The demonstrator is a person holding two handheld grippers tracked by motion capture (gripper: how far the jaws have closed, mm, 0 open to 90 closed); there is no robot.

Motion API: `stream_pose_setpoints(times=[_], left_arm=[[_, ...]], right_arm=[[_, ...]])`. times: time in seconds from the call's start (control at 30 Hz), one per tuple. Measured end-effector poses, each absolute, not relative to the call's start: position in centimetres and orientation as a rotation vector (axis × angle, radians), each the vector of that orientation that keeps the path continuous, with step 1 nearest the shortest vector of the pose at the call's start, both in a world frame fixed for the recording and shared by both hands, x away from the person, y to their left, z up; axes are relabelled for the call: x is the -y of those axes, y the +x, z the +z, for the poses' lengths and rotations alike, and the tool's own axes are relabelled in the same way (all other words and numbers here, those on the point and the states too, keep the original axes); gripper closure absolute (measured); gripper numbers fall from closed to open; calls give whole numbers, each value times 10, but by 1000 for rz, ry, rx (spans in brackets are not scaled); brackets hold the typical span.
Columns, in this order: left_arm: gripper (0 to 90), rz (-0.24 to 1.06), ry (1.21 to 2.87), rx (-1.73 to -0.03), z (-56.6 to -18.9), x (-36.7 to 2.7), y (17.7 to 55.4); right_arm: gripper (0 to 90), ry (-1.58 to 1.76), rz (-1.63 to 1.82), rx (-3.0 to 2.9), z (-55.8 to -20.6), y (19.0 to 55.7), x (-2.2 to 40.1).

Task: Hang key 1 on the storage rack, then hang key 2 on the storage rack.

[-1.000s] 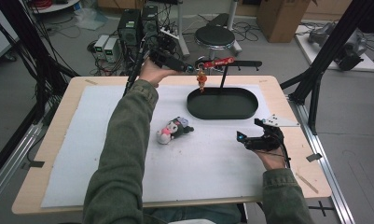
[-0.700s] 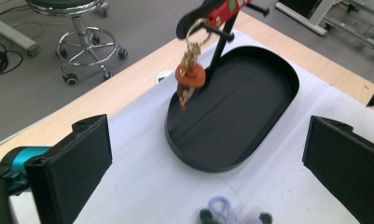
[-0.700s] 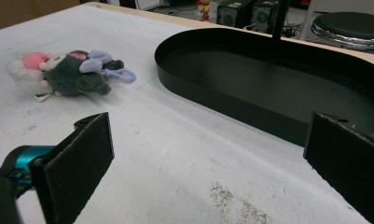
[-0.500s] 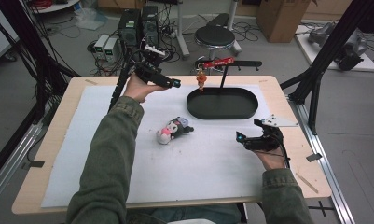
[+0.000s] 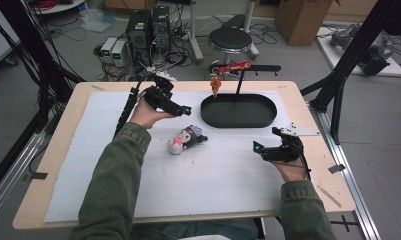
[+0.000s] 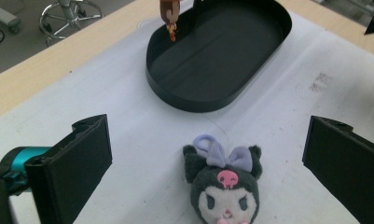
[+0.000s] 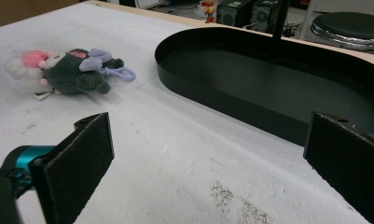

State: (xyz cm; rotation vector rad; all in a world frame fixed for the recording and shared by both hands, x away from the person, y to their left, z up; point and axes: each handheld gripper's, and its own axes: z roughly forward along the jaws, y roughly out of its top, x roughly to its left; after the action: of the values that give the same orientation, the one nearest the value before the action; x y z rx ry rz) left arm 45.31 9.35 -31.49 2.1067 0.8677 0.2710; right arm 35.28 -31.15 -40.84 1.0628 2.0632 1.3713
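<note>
A small plush toy [image 5: 185,139] with a grey head, a purple bow and a purple loop lies on the white mat [image 5: 98,150], left of centre; it also appears in the left gripper view as the plush toy [image 6: 224,189] and in the right gripper view as the plush toy [image 7: 63,71]. My left gripper [image 5: 180,110] hovers just up and left of it, open and empty, its jaws wide either side of the toy. My right gripper [image 5: 260,148] rests open and empty on the mat at the right. A black oval tray [image 5: 238,120] sits behind the toy.
From the tray rises a black post [image 5: 240,80] with a red arm, and a small orange figure [image 5: 215,85] hangs from it over the tray's left end. The tray rim [image 7: 212,95] lies close in front of my right gripper. Stool, computers and cables stand beyond the table.
My left gripper has drawn back from the hanging orange figure, toward me and to the left, and now hangs over the plush toy. The right gripper has stayed still.
</note>
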Motion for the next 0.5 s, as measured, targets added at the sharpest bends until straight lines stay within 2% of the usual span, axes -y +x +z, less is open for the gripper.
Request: stream_pose_setpoints(times=[0.5], left_arm=[[17, 254, 2183, -847, -335, -84, 444]], right_arm=[[5, 1060, 1366, -2063, -409, 353, 312]])
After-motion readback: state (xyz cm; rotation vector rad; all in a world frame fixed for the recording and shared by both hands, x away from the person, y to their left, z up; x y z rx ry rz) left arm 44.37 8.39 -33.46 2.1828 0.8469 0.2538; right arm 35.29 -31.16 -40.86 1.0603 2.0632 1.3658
